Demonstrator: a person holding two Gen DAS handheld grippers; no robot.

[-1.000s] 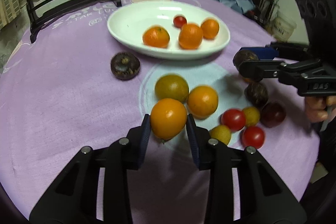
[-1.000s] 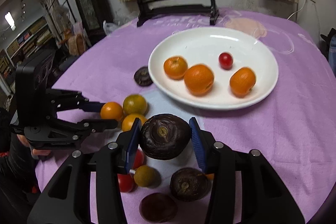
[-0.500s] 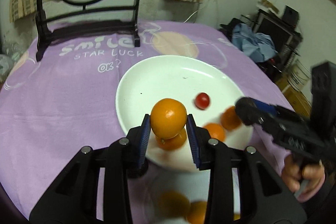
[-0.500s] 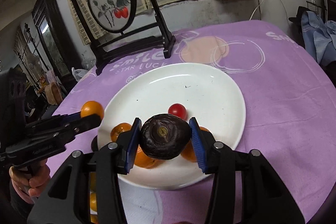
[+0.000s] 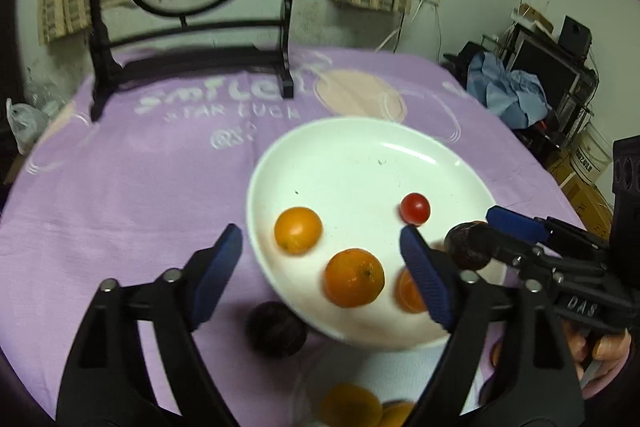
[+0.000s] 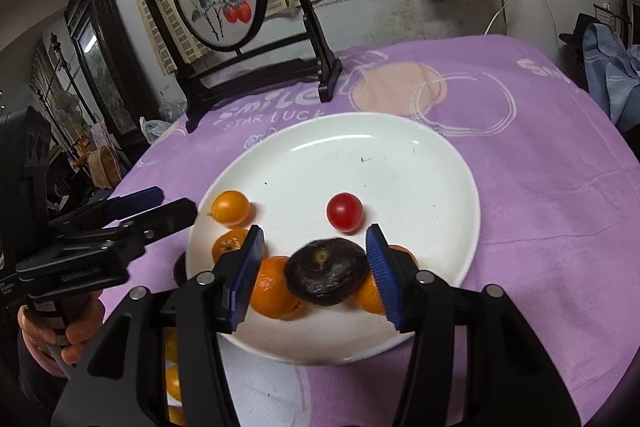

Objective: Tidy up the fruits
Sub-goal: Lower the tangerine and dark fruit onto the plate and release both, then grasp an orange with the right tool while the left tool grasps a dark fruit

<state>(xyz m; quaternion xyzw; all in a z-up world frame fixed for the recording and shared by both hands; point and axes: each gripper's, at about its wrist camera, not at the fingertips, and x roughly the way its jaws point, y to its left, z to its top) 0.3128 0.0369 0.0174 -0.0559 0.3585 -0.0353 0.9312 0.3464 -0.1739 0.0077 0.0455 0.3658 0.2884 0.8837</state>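
While jaws spread, dark fruit (image 6: 326,271) between right hand-held gripper (image 6: 316,277).

Both tongs: matte black plastic arms, triangular cut-outs, silver round screws at joints. Left tongs (image 5: 320,259) and right tongs (image 6: 316,271) carry ribbed blue pads (image 6: 380,283). White "DAS" lettering. Bare-skinned hand (image 6: 60,331) grips handle.

We see a white plate (image 6: 440,163) on a purple tablecloth (image 6: 540,187) printed with white circles. Our grippers' pads (image 6: 380,275) are blue.
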